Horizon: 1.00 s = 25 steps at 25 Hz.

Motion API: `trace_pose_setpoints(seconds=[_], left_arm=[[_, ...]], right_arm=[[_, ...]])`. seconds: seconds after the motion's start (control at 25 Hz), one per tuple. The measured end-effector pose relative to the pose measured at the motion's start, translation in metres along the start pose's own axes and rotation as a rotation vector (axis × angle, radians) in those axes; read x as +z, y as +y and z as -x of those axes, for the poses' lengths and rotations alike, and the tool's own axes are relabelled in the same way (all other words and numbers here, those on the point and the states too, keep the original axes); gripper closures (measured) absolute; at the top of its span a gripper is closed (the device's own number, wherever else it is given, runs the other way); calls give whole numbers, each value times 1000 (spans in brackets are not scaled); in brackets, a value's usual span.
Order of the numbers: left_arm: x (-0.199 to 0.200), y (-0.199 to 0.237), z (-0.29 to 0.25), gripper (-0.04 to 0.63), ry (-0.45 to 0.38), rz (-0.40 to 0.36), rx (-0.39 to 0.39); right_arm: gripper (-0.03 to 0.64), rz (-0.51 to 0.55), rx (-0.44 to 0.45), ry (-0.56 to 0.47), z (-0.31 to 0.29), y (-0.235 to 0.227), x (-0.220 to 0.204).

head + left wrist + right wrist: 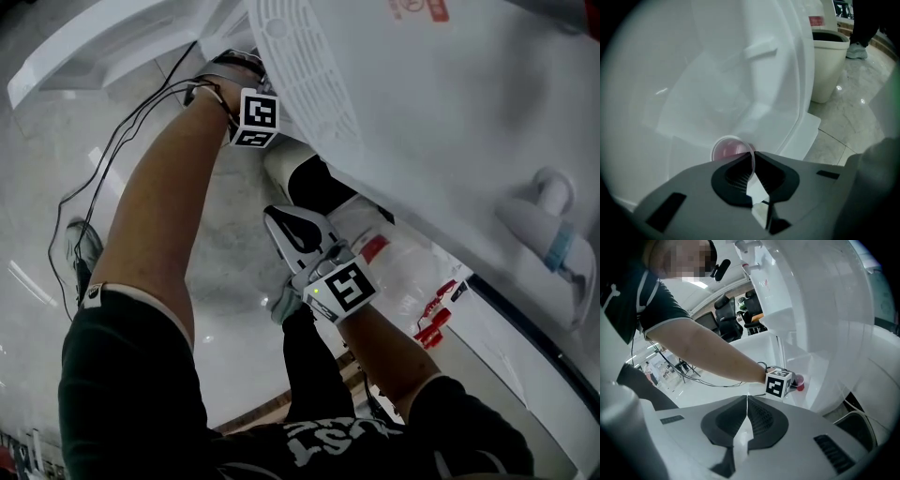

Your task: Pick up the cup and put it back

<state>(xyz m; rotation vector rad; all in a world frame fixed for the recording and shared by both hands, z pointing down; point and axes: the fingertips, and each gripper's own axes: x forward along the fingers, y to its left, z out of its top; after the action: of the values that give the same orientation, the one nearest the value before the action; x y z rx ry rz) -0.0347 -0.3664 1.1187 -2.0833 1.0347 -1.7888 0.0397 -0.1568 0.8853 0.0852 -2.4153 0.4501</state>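
The cup (pixel 727 149) is being pinched at its rim by the near-closed left gripper (pixel 753 157); a steady lift seems needed next. The right gripper (pixel 746 399) is being held closed and empty.

Left gripper (pixel 753 154) jaws pinched; right gripper (pixel 746 398) jaws together.

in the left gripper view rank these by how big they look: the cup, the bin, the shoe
1. bin
2. cup
3. shoe
The cup is much nearer the camera, so its lead over the shoe may be only nearness.
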Motion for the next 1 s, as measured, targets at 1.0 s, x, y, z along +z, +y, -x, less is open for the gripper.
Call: trace_pose_setpoints(seconds=[1.0], left_arm=[[-42,2,424,572,-104,362,-168]], right_arm=[[583,68,30,54,126,119,202]])
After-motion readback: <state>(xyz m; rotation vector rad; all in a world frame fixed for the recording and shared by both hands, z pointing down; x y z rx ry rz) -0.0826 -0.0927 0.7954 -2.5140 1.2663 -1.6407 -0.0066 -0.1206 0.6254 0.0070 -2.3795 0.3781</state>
